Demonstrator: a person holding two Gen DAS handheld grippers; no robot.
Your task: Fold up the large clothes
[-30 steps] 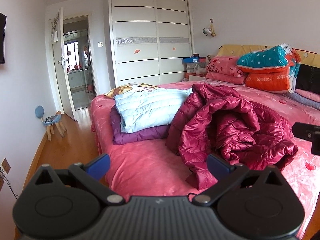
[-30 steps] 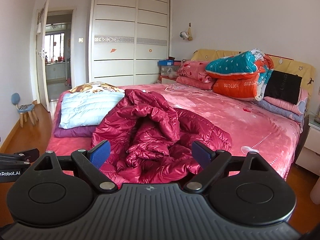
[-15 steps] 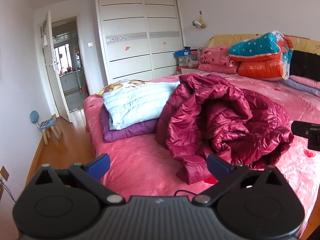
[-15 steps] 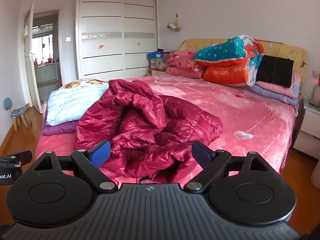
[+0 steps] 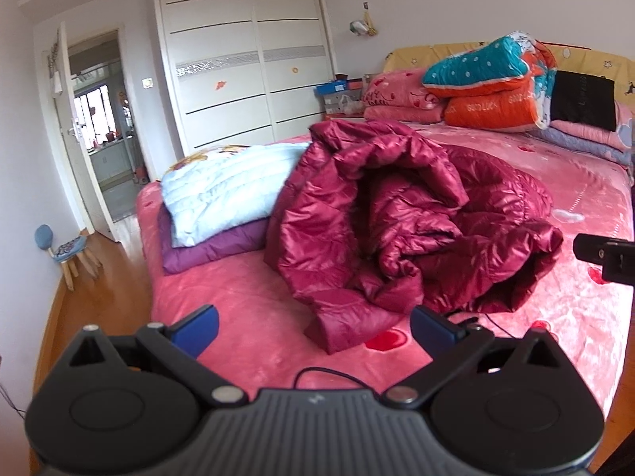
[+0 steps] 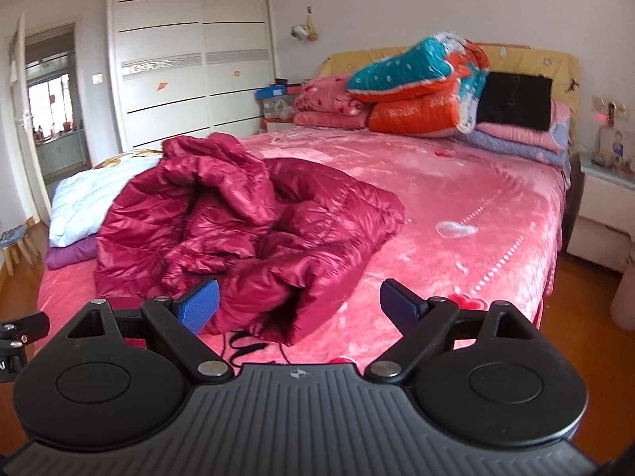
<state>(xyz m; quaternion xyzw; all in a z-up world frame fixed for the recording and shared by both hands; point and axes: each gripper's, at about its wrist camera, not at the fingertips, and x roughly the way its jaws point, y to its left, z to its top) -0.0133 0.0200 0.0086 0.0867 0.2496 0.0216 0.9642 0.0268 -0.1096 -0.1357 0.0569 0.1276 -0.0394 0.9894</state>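
Observation:
A shiny dark red quilted down coat (image 5: 397,214) (image 6: 246,222) lies crumpled in a heap on the pink bedspread (image 5: 246,317) (image 6: 456,206). My left gripper (image 5: 313,327) is open above the bed's near edge, its blue pads wide apart, just short of the coat's nearest sleeve end. My right gripper (image 6: 299,307) is open too, hovering over the coat's near hem where a dark fur trim and black cord show. Neither gripper holds anything. The right gripper's tip (image 5: 603,256) pokes into the left wrist view at the right edge.
A folded pale blue coat (image 5: 226,190) rests on a folded purple one (image 5: 214,248) at the bed's left corner. Pillows and quilts (image 6: 416,91) are stacked at the headboard. A small stool (image 5: 67,250) stands on the wood floor, a white nightstand (image 6: 599,214) on the right.
Both grippers have moved forward and closer to the bed; the red coat looms larger and nearer in both views. Both stay open.

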